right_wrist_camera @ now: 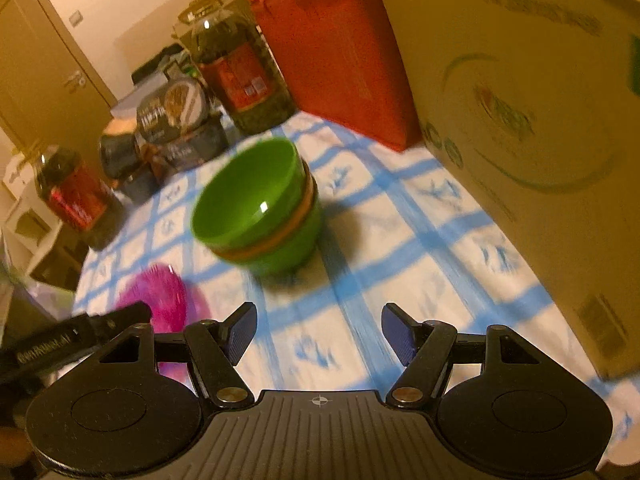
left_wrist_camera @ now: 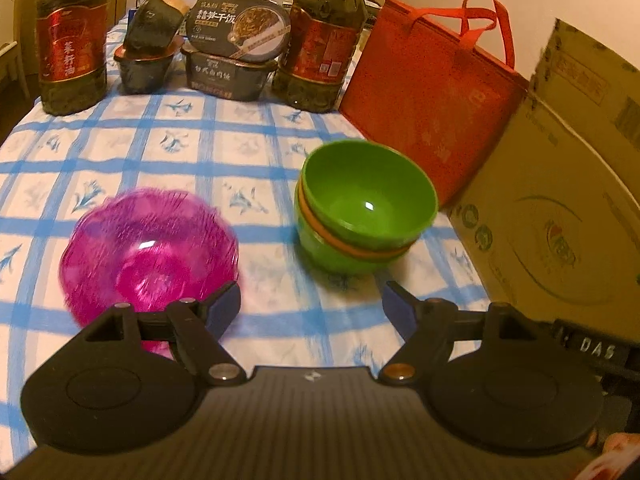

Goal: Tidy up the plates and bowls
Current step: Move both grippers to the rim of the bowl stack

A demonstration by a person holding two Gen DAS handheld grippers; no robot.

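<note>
Bowls, green ones nested in a stack (left_wrist_camera: 366,208), are sitting ahead of both claws; left gripper (left_wrist_camera: 311,312) and right gripper (right_wrist_camera: 319,334) are gaping empty; pink bowl (left_wrist_camera: 150,246) is lying just beyond the left one's left finger.

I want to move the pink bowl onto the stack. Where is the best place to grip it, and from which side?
Probably grip the pink bowl at its near wavy rim, one finger inside, one outside. It sits upright and open, its wall looks thin, and the open left gripper is already at that edge. The green bowl stack stands apart to the right, so that approach looks free.
</note>
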